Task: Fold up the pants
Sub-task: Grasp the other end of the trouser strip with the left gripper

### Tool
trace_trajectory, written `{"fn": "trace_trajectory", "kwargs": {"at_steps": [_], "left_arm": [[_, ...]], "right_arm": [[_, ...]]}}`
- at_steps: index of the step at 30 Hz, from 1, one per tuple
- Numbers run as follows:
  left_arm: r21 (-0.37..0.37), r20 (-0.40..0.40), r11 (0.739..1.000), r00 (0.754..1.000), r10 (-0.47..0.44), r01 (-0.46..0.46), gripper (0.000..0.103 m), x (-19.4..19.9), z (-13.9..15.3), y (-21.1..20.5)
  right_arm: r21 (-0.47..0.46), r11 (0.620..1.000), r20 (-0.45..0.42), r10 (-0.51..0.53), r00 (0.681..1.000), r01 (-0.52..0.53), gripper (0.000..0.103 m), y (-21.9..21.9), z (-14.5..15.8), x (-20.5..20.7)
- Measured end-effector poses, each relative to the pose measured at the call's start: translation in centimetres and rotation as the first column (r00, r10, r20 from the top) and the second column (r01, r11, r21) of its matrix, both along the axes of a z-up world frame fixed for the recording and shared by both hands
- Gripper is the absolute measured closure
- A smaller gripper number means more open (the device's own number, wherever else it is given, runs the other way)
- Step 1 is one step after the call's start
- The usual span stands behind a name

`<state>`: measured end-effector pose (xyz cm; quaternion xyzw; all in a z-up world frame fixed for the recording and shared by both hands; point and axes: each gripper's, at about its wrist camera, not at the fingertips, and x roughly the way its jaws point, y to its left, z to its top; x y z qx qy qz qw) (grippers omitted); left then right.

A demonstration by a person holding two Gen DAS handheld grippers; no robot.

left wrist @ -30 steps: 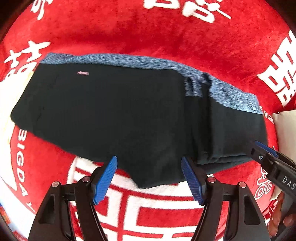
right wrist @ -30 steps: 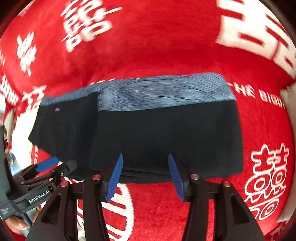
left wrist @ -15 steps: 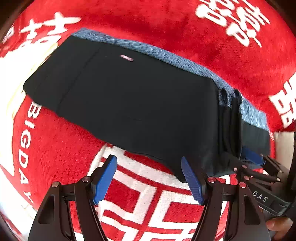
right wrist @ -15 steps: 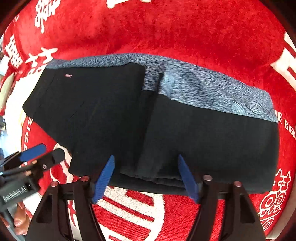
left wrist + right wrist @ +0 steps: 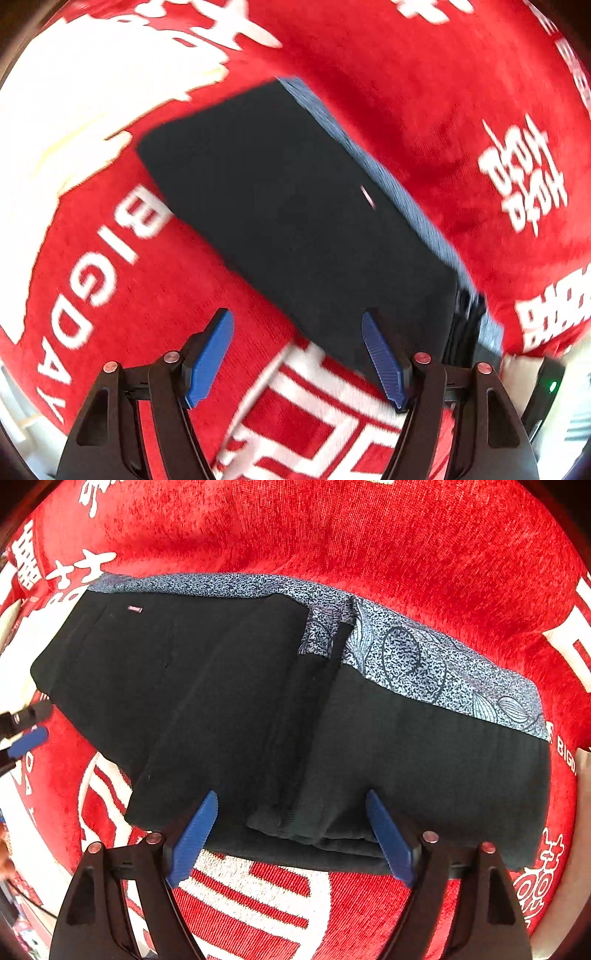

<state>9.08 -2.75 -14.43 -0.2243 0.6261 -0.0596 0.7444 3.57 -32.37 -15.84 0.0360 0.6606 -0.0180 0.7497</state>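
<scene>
Right gripper (image 5: 291, 834) fingers (image 5: 194, 832) apart, jaws have just been opening; the folded edge of the black fabric pants (image 5: 229, 709) sits between the blue pads, not pinched. Left gripper (image 5: 297, 356) fingers (image 5: 210, 356) apart too, nothing clamped: right pad over the pants' lower corner, left pad over bare cloth. Pants lie folded, flat, filling mid-frame in the right wrist view, with a blue-and-white patterned waistband (image 5: 424, 661) along the upper edge and a small pink label (image 5: 135, 608) upper left. In the left wrist view they run diagonally from upper centre to lower right, blurred. Underneath is a red plush blanket with white lettering (image 5: 369, 535). Left gripper's blue tip shows at that view's left edge.
</scene>
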Motion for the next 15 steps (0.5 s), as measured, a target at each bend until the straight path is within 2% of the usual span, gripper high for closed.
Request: {"fn": "trace_trajectory", "kwargs": {"at_steps": [6,11,15], "left_arm": [[-0.121,0.021,0.984,0.991,0.134,-0.131,0.030,2.0,-1.7,2.7],[-0.217,0.010,0.961,0.984,0.180,-0.173,0.030,2.4,-3.5,3.5],[-0.280,0.033,0.936,0.972,0.233,-0.215,0.030,2.6,-3.9,4.4]], "right_arm": [[-0.009,1.000,-0.013,0.005,1.000,-0.005,0.017,0.1,-0.2,0.2],[-0.019,1.000,-0.012,0.004,1.000,-0.004,0.017,0.5,-0.5,0.6],[-0.018,1.000,-0.011,0.000,1.000,0.000,0.016,0.6,-0.7,0.7]]}}
